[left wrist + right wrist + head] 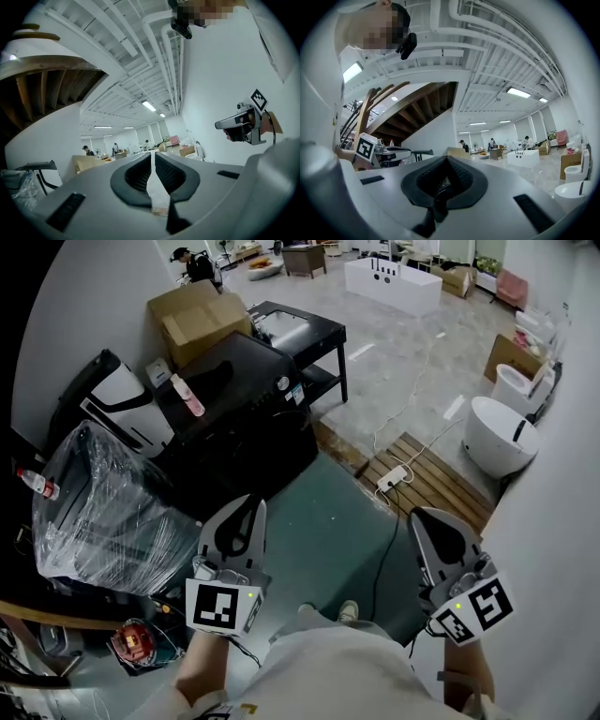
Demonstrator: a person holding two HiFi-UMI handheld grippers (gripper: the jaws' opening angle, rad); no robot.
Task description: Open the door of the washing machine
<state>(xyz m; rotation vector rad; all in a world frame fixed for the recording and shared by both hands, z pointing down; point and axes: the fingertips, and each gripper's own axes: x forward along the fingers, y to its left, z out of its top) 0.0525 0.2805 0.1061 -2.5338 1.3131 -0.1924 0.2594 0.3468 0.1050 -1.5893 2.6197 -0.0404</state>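
Note:
A black washing machine (239, 423) stands ahead and to the left in the head view, with a knob on its top panel and a pink bottle (187, 395) on it. Its door does not show from here. My left gripper (251, 502) is held level in front of it, apart from it, shut and empty. My right gripper (419, 517) hovers further right over the grey floor, jaws together with nothing in them. In the left gripper view the pads (153, 157) meet and the right gripper (225, 124) shows to the side. The right gripper view shows closed pads (447, 161).
A plastic-wrapped appliance (103, 512) stands left of the machine. Behind it are cardboard boxes (197, 315) and a black table (295, 334). A wooden slat mat (427, 484) with a power strip (392, 477) and cable lies ahead right. White toilets (502, 432) line the right wall.

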